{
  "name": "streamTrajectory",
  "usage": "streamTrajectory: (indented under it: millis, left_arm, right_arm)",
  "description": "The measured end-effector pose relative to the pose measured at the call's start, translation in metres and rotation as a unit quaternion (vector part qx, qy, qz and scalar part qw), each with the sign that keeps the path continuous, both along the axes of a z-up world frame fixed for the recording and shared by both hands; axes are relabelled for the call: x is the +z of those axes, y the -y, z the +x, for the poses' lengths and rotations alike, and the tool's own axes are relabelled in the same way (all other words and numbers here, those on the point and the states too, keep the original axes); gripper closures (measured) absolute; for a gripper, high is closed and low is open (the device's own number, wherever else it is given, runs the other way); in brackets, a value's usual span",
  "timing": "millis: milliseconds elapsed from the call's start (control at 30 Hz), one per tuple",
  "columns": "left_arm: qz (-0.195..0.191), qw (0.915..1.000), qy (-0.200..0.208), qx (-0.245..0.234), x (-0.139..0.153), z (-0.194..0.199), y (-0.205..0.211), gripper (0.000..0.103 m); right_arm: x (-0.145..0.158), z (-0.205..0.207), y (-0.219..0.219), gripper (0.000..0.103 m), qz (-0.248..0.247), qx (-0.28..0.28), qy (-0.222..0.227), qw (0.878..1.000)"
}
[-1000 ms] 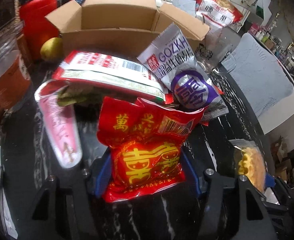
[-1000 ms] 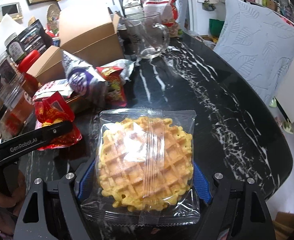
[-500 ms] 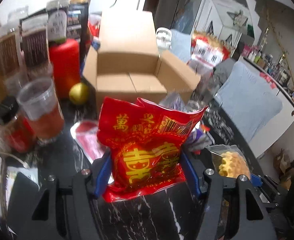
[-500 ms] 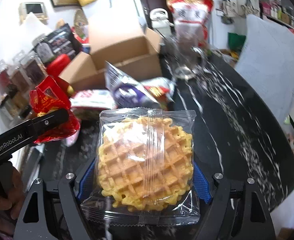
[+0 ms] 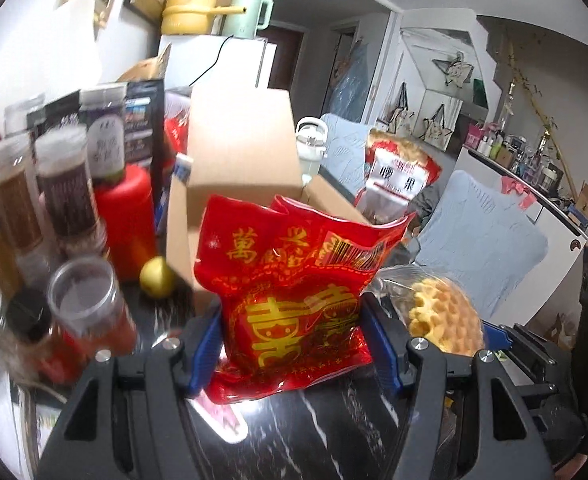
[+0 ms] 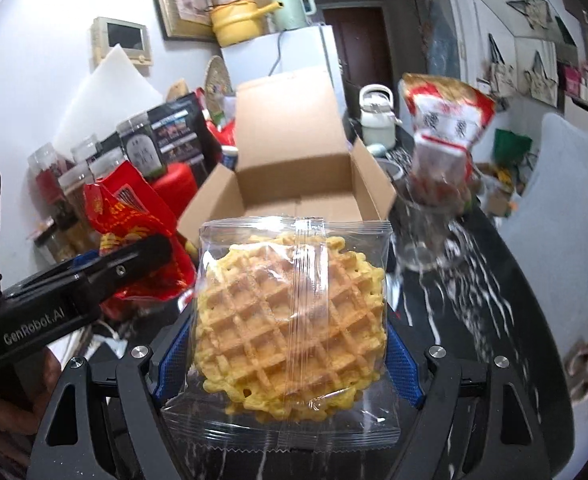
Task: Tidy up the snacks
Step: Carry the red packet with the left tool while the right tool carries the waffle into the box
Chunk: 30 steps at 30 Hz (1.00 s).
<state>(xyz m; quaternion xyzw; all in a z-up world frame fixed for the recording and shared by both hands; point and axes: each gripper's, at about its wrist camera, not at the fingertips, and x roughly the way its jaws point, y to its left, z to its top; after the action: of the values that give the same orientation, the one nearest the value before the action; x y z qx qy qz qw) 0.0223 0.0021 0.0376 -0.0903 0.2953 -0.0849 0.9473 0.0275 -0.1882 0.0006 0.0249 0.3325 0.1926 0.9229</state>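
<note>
My left gripper (image 5: pixel 294 344) is shut on a red snack bag with gold characters (image 5: pixel 294 292) and holds it up in front of the open cardboard box (image 5: pixel 241 152). My right gripper (image 6: pixel 289 344) is shut on a clear-wrapped waffle (image 6: pixel 289 304), held above the black marble table and facing the box (image 6: pixel 294 196), whose inside looks empty. The waffle also shows at the right of the left wrist view (image 5: pixel 442 316). The red bag and left gripper show at the left of the right wrist view (image 6: pixel 133 216).
Jars and a red canister (image 5: pixel 125 216) stand left of the box, with a yellow fruit (image 5: pixel 157 278) at its corner. A glass pitcher (image 6: pixel 426 236), a tall red-white snack bag (image 6: pixel 446 128) and a white kettle (image 6: pixel 378 120) stand right of it. A pale cushion (image 5: pixel 486 240) lies beyond the table edge.
Both grippers have lifted their packs up off the table and tilted toward the box. The snack pile on the table has dropped out of view.
</note>
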Motion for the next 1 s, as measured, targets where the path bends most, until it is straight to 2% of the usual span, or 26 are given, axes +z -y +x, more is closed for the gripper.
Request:
streamTrajectory:
  millis: [433, 867, 1000]
  left_arm:
    - [-0.003, 0.9993, 0.038, -0.002, 0.022, 0.075, -0.008, 0.04]
    - [-0.012, 0.999, 0.036, 0.024, 0.024, 0.174, -0.022, 0.04]
    - [0.007, 0.998, 0.037, 0.05, 0.023, 0.202, -0.025, 0.04]
  right_arm:
    - [0.026, 0.078, -0.016, 0.021, 0.005, 0.017, 0.026, 1.0]
    - [0.034, 0.188, -0.035, 0.021, -0.006, 0.03, 0.024, 0.999]
    - [0.033, 0.218, -0.043, 0.021, -0.01, 0.035, 0.017, 0.999]
